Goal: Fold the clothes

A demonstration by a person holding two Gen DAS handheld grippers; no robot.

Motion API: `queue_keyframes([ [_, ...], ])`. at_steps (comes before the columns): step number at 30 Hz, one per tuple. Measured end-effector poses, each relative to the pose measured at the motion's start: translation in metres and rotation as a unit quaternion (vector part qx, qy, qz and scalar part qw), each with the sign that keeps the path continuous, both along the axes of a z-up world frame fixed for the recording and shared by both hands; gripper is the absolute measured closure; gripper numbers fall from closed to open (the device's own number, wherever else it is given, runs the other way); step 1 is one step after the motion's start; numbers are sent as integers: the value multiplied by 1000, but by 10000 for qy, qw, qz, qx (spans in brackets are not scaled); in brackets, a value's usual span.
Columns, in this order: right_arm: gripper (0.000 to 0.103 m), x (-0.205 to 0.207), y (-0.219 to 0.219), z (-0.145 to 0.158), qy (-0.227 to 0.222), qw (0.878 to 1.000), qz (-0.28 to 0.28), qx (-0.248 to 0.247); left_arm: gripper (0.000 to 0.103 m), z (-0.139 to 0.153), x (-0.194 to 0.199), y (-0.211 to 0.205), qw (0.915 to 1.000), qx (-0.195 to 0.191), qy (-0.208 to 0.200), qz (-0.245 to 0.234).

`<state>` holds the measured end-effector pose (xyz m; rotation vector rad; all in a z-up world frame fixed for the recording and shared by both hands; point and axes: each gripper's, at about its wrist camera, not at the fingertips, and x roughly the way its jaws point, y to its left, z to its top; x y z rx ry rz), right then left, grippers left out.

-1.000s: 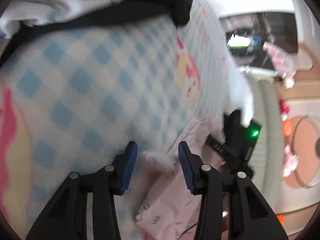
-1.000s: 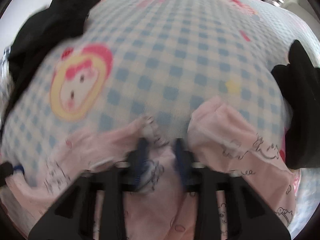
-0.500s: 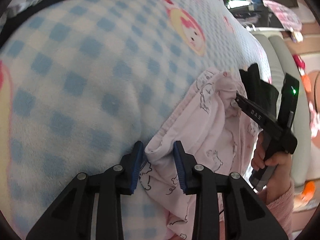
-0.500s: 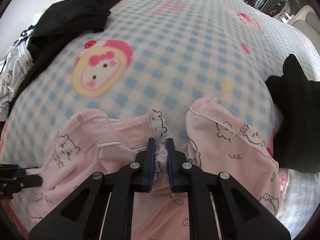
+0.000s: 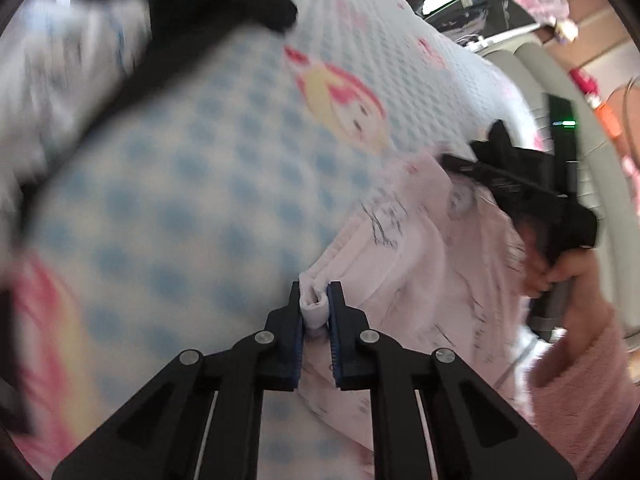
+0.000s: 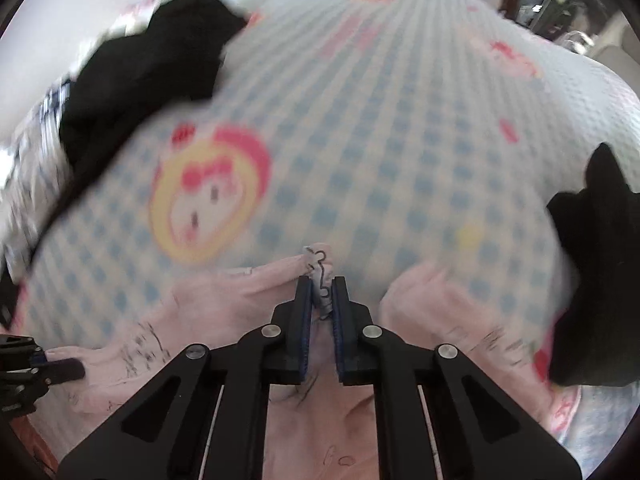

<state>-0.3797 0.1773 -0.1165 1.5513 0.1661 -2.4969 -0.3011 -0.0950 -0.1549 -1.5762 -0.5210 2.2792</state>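
The left tool (image 5: 314,300) pinches a rolled hem of the pale pink printed garment (image 5: 420,264); its jaws have just been closing and the blue pads now press the fabric from both sides. The right tool (image 6: 322,292) grips another bunched edge of the same garment (image 6: 224,312), its jaws nearly together with cloth between them, having just been closing too. The garment lies crumpled on the near edge of the bed, spread between the two tools. In the left wrist view the right tool appears at the far side of the garment, held by a hand (image 5: 560,276) in a pink fuzzy sleeve (image 5: 584,392). Beyond the garment stretches the blue-and-white checked blanket (image 6: 360,140) with cartoon faces. A black garment (image 6: 152,76) lies farther off at the left, another dark piece (image 6: 592,272) at the right
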Motion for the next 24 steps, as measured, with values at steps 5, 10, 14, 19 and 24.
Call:
queue_keyframes([
  [5, 95, -13, 3, 16, 386, 9989, -236, -142, 94, 20, -34, -22, 9978, -594, 305, 4],
  [10, 95, -28, 16, -13, 230, 9970, -740, 20, 93, 3, -75, -9, 9935, -1095, 260, 150],
  [14, 93, -41, 27, -43, -411, 9958, -813, -136, 73, -13, -72, -16, 9958, -846, -10, 364],
  [19, 63, -32, 36, -30, -306, 9952, -712, -596, 57, -13, -54, -31, 9971, -569, 155, 478],
  [24, 74, -30, 18, -44, -503, 9983, -300, -57, 93, -22, -53, -18, 9955, -875, 161, 333],
])
